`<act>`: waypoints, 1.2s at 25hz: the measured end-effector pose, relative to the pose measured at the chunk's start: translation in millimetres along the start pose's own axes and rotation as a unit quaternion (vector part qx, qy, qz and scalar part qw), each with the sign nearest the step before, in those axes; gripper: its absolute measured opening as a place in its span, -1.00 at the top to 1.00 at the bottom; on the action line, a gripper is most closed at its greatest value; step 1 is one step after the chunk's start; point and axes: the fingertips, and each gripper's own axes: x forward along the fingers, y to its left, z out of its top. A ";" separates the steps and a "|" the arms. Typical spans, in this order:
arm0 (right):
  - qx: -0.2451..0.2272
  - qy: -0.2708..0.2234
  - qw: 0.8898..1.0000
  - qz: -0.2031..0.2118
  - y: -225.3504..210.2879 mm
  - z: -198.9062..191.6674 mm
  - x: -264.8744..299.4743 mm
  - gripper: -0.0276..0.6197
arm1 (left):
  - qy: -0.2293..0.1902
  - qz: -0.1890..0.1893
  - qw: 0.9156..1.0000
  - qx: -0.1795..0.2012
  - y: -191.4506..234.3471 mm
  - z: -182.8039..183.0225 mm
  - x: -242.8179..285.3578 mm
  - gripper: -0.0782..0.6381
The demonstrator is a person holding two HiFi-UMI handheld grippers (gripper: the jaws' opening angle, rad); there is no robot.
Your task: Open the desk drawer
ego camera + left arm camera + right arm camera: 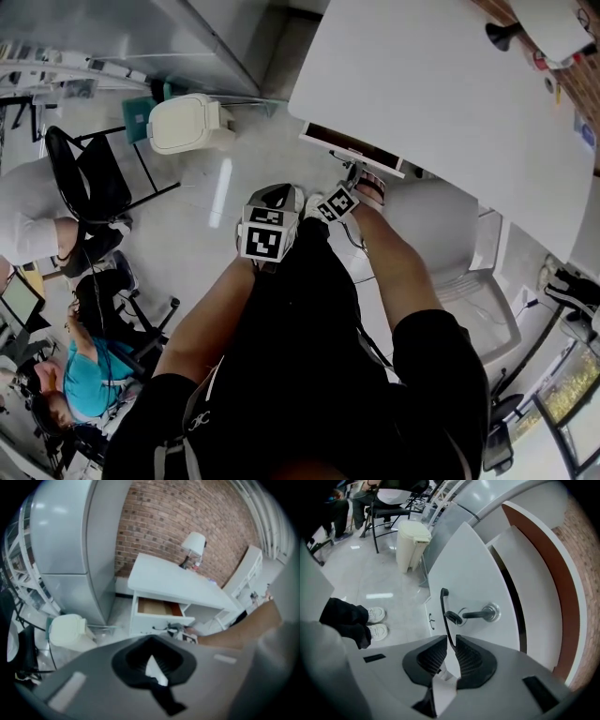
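The white desk [441,84] stands at the upper right of the head view. Its top drawer [159,613] is pulled partly out, showing a wooden inside. In the right gripper view the drawer front [473,573] carries a thin black bail handle [443,609] and a metal lock with a key [487,613]. My right gripper [451,649] is shut on that handle, and the head view shows this right gripper [354,178] at the drawer front. My left gripper [152,660] hangs back from the desk, shut with nothing in it. In the head view the left gripper [274,202] is above the floor.
A cream lidded bin [183,122] stands on the floor left of the desk, beside a grey cabinet [70,550]. A black chair [89,164] and seated people are at far left. A white lamp [193,545] sits on the desk against a brick wall.
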 end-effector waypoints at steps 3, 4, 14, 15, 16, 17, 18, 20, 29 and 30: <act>0.109 -0.007 0.994 0.024 -5.6 -5.6 -20.8 0.82 | -0.004 -0.004 1.000 -0.004 -4.1 6.6 1.6 0.79; 0.155 -0.014 0.987 0.031 -9.4 -8.0 -31.3 0.83 | -0.005 -0.007 1.000 -0.003 -5.9 10.0 2.2 0.79; 0.465 -0.075 0.882 0.031 -76.6 -25.1 -134.4 0.92 | -0.031 -0.043 0.998 0.024 -23.9 42.6 -2.6 0.79; 0.490 -0.084 0.867 0.028 -89.1 -25.4 -144.7 0.92 | -0.036 -0.048 0.998 0.031 -28.8 47.8 -4.9 0.79; 0.511 -0.096 0.854 0.024 -102.5 -25.2 -154.9 0.92 | -0.043 -0.052 0.997 0.039 -34.1 53.6 -7.8 0.79; 0.529 -0.109 0.841 0.018 -116.6 -24.7 -165.2 0.92 | -0.050 -0.056 0.996 0.047 -39.8 60.3 -11.1 0.79; 0.543 -0.123 0.830 0.011 -131.7 -24.2 -175.6 0.92 | -0.059 -0.061 0.995 0.054 -46.1 67.9 -14.7 0.79; 0.562 -0.158 0.812 -0.009 -164.4 -23.0 -197.4 0.92 | -0.077 -0.068 0.993 0.065 -59.0 84.9 -21.6 0.79; 0.583 -0.273 0.760 -0.084 -270.3 -24.2 -302.1 0.92 | -0.171 -0.075 0.975 0.124 -102.5 172.5 -70.8 0.79; 0.582 -0.285 0.756 -0.092 -278.6 -23.4 -312.7 0.92 | -0.182 -0.076 0.971 0.133 -108.1 182.6 -76.9 0.79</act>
